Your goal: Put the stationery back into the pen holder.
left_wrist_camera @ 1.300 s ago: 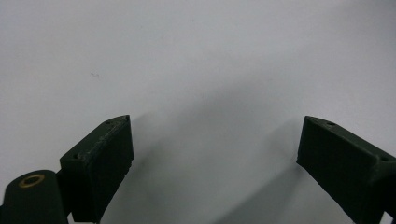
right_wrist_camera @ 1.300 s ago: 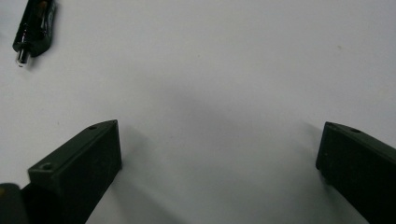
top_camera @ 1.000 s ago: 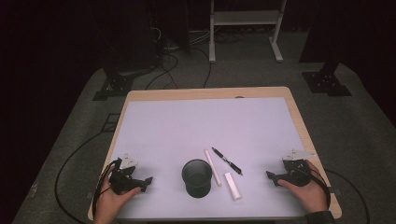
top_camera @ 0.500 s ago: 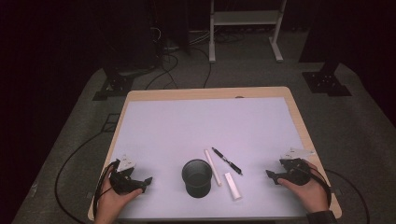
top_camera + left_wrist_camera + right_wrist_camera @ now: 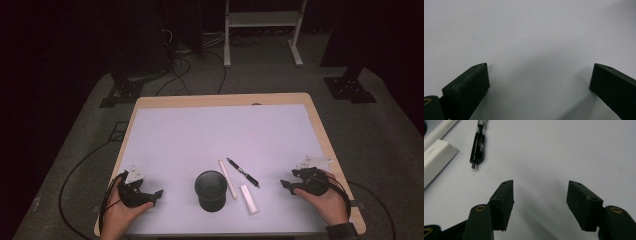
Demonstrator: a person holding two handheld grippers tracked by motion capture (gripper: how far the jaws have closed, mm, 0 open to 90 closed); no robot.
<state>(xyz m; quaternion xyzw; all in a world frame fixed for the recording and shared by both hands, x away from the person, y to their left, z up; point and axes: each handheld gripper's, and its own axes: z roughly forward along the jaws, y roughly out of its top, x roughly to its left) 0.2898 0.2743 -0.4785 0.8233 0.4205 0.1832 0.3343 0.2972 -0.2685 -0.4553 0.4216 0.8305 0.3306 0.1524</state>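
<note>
A black cup stands upright near the table's front edge. Just right of it lie a thin white stick, a black pen and a white bar. In the right gripper view the black pen and the white bar lie at the upper left. My right gripper rests at the front right, jaws apart with nothing between them; they have just been closing. My right gripper points at bare table. My left gripper rests at the front left, open and empty. My left gripper has its jaws set wide.
The white mat covers the wooden table. Cables trail from both grippers over the table's sides. A white metal frame and dark stands stand on the floor beyond the far edge.
Both hands stay where they were. No thing on the table has moved.
</note>
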